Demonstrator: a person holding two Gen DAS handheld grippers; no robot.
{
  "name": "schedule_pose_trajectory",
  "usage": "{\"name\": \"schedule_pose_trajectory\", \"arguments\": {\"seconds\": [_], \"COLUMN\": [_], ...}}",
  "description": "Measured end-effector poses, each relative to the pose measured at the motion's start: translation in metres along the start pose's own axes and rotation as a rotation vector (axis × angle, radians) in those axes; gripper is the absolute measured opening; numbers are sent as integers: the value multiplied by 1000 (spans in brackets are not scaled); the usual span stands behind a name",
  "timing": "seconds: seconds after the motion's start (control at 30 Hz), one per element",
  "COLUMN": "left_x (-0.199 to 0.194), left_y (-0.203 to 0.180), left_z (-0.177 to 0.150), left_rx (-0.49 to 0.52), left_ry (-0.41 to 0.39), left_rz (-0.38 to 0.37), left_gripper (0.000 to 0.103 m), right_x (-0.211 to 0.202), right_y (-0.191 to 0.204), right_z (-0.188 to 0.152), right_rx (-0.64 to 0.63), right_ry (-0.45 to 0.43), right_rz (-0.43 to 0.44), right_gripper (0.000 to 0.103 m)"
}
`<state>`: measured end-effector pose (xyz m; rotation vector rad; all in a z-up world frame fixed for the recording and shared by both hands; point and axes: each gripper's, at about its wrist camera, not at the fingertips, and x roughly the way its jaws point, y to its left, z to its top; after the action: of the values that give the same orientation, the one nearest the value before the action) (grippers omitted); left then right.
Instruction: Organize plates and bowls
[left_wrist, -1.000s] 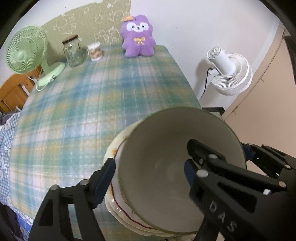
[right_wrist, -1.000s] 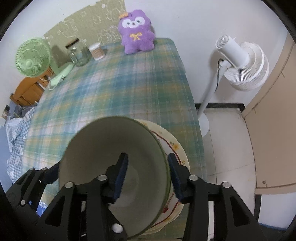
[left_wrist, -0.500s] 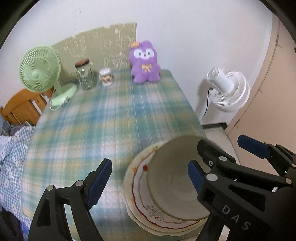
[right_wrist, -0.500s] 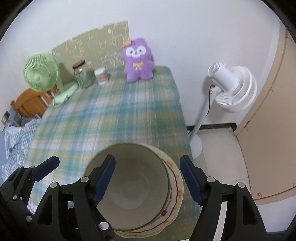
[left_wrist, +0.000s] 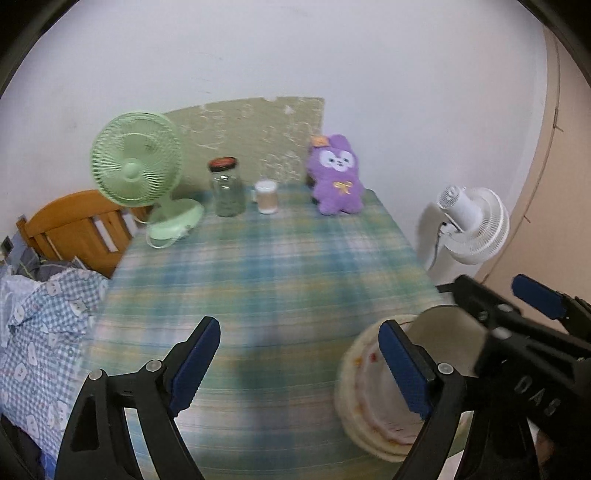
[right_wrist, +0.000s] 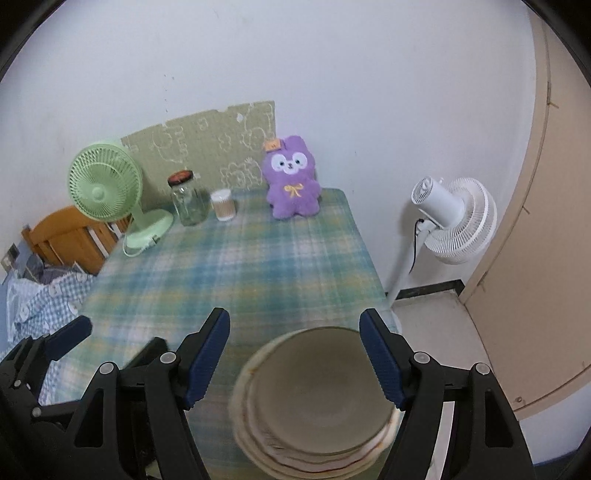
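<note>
Right wrist view shows the bowl (right_wrist: 314, 391) nested on the stack of plates (right_wrist: 258, 443) at the near right corner of the table (right_wrist: 229, 269). Above that stack the right gripper (right_wrist: 295, 354) hangs with its jaws spread wide, gripping nothing; the left gripper (left_wrist: 299, 362), left of the stack, is likewise spread and empty. Best to draw both straight away, without clipping the bowl's rim.
</note>
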<state>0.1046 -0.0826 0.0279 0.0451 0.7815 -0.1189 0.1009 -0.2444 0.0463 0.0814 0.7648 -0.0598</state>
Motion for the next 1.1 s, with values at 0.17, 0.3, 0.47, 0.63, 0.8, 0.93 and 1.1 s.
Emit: {"name": "schedule_pose_trajectory", "arguments": {"seconds": [0.17, 0.3, 0.47, 0.63, 0.8, 0.93, 1.1], "left_x": [-15, -25, -30, -33, -33, -32, -28], "left_y": [47, 89, 122, 145, 155, 157, 159], "left_z": [-7, -18, -33, -49, -70, -85, -101], "left_rx": [12, 18, 61, 39, 25, 22, -7], "left_ry": [-51, -86, -117, -135, -166, -187, -213], "left_rz": [11, 8, 19, 20, 31, 42, 51], "left_gripper": [96, 100, 103, 103, 103, 103, 103], "right_x": [-17, -23, -26, -26, -25, -27, -24], "right_y": [41, 69, 99, 117, 133, 138, 137], "right_z": [-9, -21, -43, -68, -92, -107, -123], "right_rx": [32, 45, 70, 73, 24, 13, 4], "right_ry": [-59, -81, -81, -76, -93, -132, -174], "right_rz": [-41, -61, -80, -88, -60, -46, -45], "right_gripper": [85, 85, 86, 86, 86, 87, 93]}}
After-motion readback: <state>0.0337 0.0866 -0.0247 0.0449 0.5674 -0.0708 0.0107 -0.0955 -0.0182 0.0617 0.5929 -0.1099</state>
